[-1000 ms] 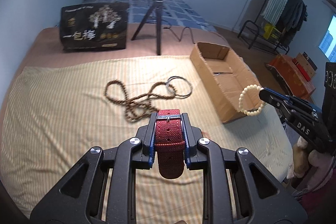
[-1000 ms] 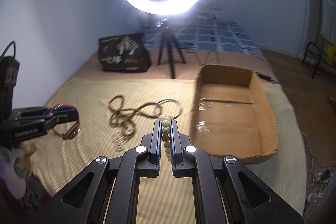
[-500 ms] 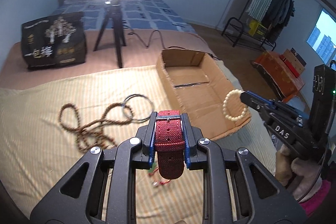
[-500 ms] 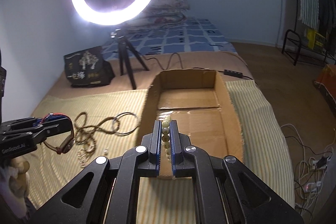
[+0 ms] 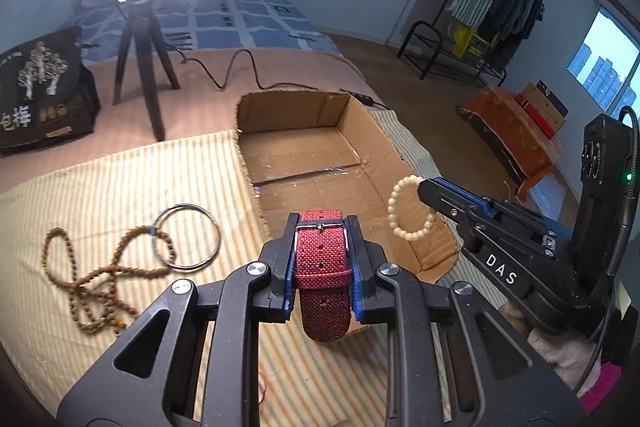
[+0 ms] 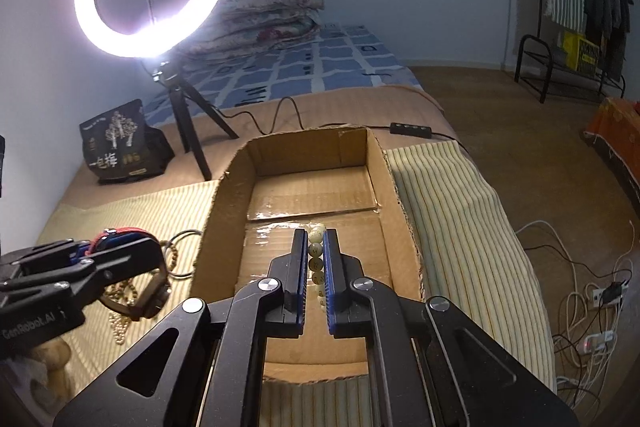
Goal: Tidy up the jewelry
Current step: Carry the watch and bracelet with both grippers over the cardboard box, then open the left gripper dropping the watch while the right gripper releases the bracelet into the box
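Note:
My left gripper (image 5: 322,227) is shut on a red woven watch strap (image 5: 322,267) with a steel buckle, held over the near left corner of an open cardboard box (image 5: 280,107). My right gripper (image 6: 316,239) is shut on a cream bead bracelet (image 6: 316,255), which hangs as a ring (image 5: 412,207) above the box floor in the left wrist view. The left gripper (image 6: 132,255) with the watch shows at the left of the right wrist view. On the striped cloth lie a brown bead necklace (image 5: 92,279) and a thin metal bangle (image 5: 186,241).
A ring light on a black tripod (image 6: 192,139) stands behind the box (image 6: 400,207), its cable and switch trailing past the far wall. A black printed bag (image 6: 120,147) sits far left. Cables and a power strip (image 6: 592,307) lie on the floor at right.
Both grippers have moved right, from above the striped cloth to above the box, each keeping its grip. The necklace and bangle now lie off to the left.

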The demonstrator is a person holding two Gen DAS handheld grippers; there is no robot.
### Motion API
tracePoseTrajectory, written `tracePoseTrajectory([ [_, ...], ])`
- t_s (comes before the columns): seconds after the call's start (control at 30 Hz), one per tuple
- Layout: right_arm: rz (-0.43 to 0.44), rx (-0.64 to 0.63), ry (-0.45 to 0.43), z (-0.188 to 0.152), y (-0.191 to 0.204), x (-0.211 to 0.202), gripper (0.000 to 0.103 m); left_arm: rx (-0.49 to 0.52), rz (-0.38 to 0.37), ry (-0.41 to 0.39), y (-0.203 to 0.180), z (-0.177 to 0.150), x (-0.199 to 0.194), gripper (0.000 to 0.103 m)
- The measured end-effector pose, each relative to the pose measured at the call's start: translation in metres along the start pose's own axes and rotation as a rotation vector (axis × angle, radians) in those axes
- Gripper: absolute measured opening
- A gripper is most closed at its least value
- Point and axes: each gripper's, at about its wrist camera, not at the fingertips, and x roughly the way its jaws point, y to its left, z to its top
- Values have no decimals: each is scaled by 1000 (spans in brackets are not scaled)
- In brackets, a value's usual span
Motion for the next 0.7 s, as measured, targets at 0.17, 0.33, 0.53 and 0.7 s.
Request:
tracePoseTrajectory([
  [0.17, -15, 15, 17, 1, -8, 11, 6, 7, 1, 30, -1, -4, 17, 20],
  [0.33, -11, 59, 33, -1, -19, 18, 6, 20, 7, 59, -2, -8, 29, 20],
  [0.53, -24, 68, 47, -3, -22, 22, 6, 43, 18, 52, -5, -9, 30, 20],
  [0.7, -39, 74, 65, -3, -22, 24, 9, 50, 26, 41, -5, -10, 25, 42],
])
